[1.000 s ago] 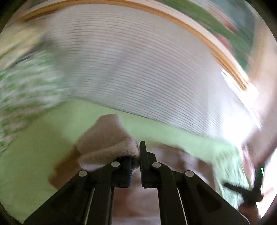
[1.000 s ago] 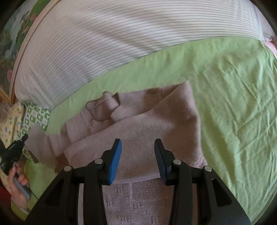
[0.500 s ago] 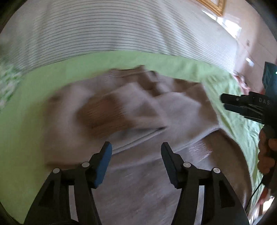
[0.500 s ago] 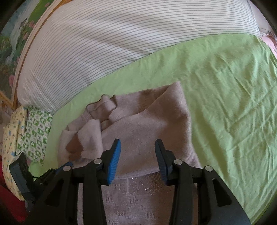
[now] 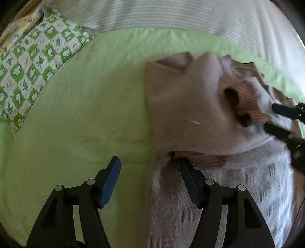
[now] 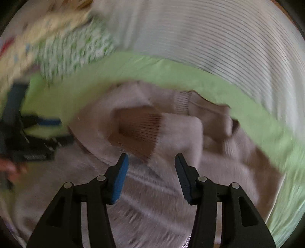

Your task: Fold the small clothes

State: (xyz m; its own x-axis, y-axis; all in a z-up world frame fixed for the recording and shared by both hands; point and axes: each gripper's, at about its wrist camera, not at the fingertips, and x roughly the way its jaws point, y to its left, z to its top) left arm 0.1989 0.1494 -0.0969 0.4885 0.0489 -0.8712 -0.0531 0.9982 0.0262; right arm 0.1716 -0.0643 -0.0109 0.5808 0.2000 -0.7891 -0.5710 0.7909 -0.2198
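A small dusty-pink knit sweater (image 5: 183, 106) lies on a light green bedsheet (image 5: 85, 106), with its left sleeve folded over the body and the ribbed cuff (image 5: 246, 99) on top. My left gripper (image 5: 150, 169) is open and empty, hovering over the sweater's lower left edge. My right gripper (image 6: 150, 167) is open and empty just above the folded sleeve cuff (image 6: 139, 131); it also shows at the right edge of the left wrist view (image 5: 276, 118). The right wrist view is blurred.
A white striped pillow (image 5: 190, 15) runs along the back. A green-and-white patterned pillow (image 5: 32, 63) lies at the far left. The green sheet (image 6: 171, 76) surrounds the sweater, with bare sheet to its left.
My left gripper let go of the sleeve after laying it over the body, then drew back left to the sweater's edge. My right gripper swung left toward the folded cuff.
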